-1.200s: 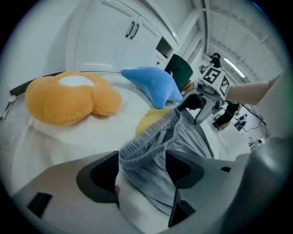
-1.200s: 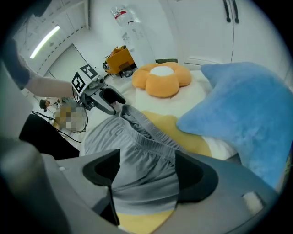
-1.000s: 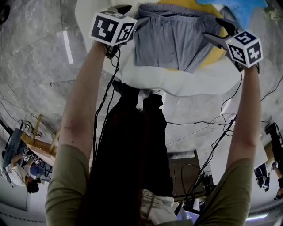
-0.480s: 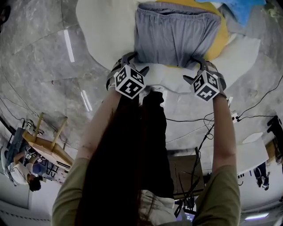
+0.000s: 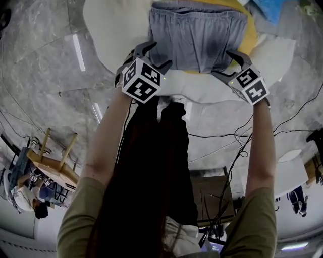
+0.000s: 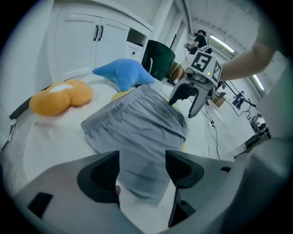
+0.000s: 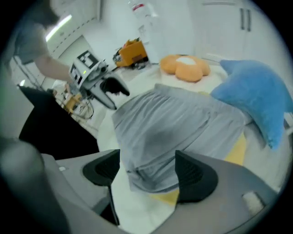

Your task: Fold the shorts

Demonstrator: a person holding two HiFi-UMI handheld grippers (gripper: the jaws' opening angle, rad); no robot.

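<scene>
White bed (image 5: 121, 35) carries the grey shorts (image 5: 199, 35), flat just beside the blue cushion (image 5: 267, 9). Left claw (image 5: 157, 54) and right claw (image 5: 223, 63) hover spread and empty at the shorts' edge away from that cushion. Best pinch both corners evenly, keeping the edges aligned.

- Left gripper (image 5: 159, 54): jaws wide apart, pointed steeply down and away from the body; its marker cube (image 5: 143, 80) is turned toward the head camera.
- Right gripper (image 5: 223, 63): jaws likewise apart, with a similar downward tilt, about level with the left.
- Both forearms (image 5: 108, 136): bare, stretched forward, roughly parallel.
- Olive sleeves (image 5: 81, 216): short, covering the upper arms.
</scene>
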